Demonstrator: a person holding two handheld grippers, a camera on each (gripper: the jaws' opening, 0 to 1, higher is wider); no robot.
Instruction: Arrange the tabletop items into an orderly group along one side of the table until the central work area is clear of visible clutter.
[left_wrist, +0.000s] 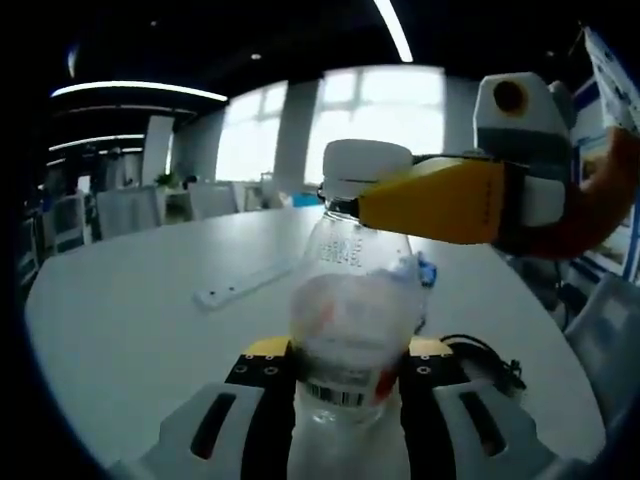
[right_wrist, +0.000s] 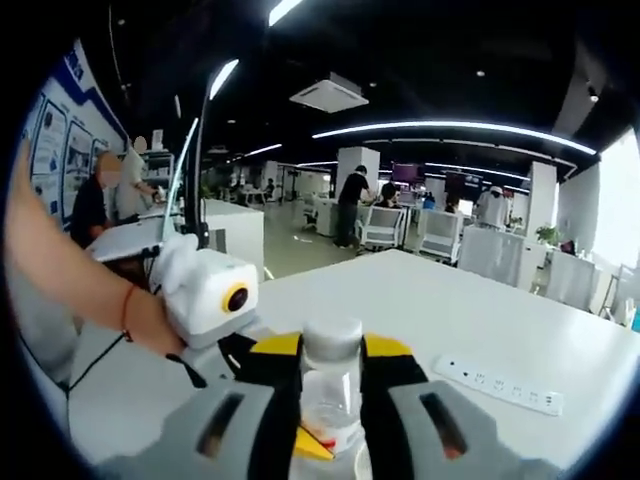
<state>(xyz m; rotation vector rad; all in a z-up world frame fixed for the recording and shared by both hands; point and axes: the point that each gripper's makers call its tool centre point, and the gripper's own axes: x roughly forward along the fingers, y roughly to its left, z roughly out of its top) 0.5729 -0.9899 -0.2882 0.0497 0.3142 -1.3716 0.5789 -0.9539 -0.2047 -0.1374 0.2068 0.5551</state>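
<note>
The left gripper (left_wrist: 340, 375) has its jaws pinching the body of a clear plastic bottle (left_wrist: 350, 310), held upright above the white desk (left_wrist: 130, 320). The right gripper (right_wrist: 330, 385) reaches in from the side, its jaws closed on the bottle's neck just under the white cap (left_wrist: 367, 165). A white power strip (left_wrist: 245, 285) lies on the desk beyond the left jaws.

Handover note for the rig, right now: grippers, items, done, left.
Left gripper: shut on the clear bottle, low on its body.
Right gripper: shut on the same bottle's neck, just under the white cap.
Bottle upright, near the table's edge.
Power strip lies loose mid-table; black cable beside the bottle.
Done: nothing visibly grouped.
Left: place bottle, strip and cable along one side.
</note>
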